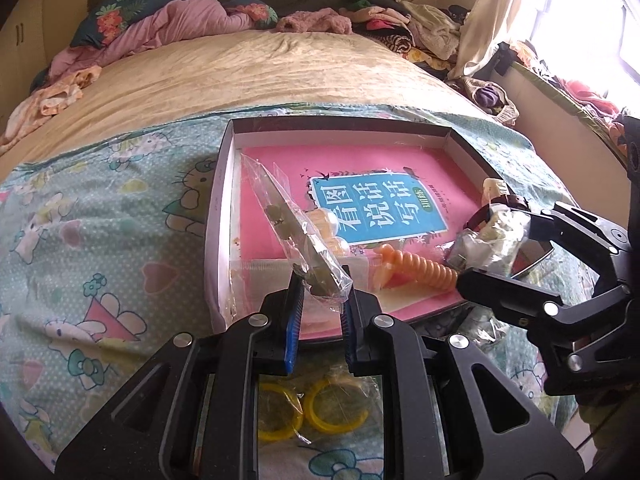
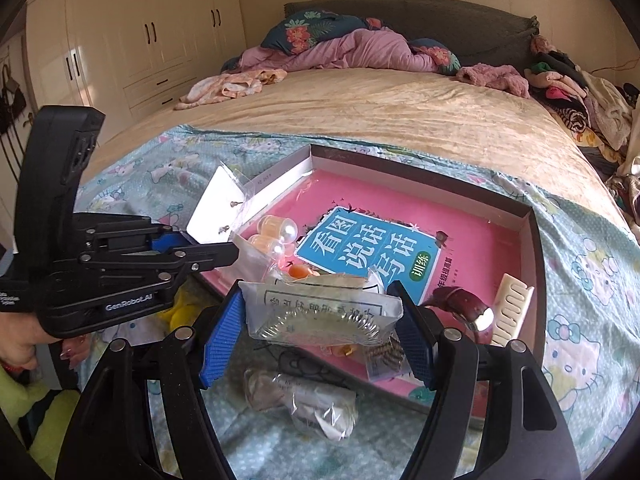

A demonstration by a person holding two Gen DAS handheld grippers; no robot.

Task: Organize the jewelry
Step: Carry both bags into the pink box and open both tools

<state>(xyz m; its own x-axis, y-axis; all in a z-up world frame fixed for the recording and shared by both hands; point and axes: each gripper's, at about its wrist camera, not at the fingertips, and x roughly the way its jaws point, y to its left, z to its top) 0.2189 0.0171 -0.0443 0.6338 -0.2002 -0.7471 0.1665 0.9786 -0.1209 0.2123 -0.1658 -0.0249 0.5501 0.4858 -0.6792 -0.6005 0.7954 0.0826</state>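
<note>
A shallow box [image 1: 218,216] [image 2: 536,264] with a pink book inside lies on the bed. My left gripper [image 1: 320,300] is shut on a clear earring packet [image 1: 288,224], held above the box's near left corner; it shows as a white card [image 2: 218,210] in the right wrist view. My right gripper [image 2: 320,332] is shut on a clear bag holding a coiled bracelet [image 2: 320,316], over the box's near edge; it also shows in the left wrist view [image 1: 488,240]. In the box lie pearl pieces [image 1: 328,224], an orange spiral piece [image 1: 420,272], a white comb [image 2: 512,312] and a watch [image 2: 460,304].
Two yellow rings in a packet [image 1: 312,408] lie on the Hello Kitty sheet [image 1: 100,240] under my left gripper. Another clear packet [image 2: 304,404] lies on the sheet below my right gripper. Clothes are piled at the bed's head and right side [image 1: 400,24]. Wardrobes [image 2: 140,40] stand at left.
</note>
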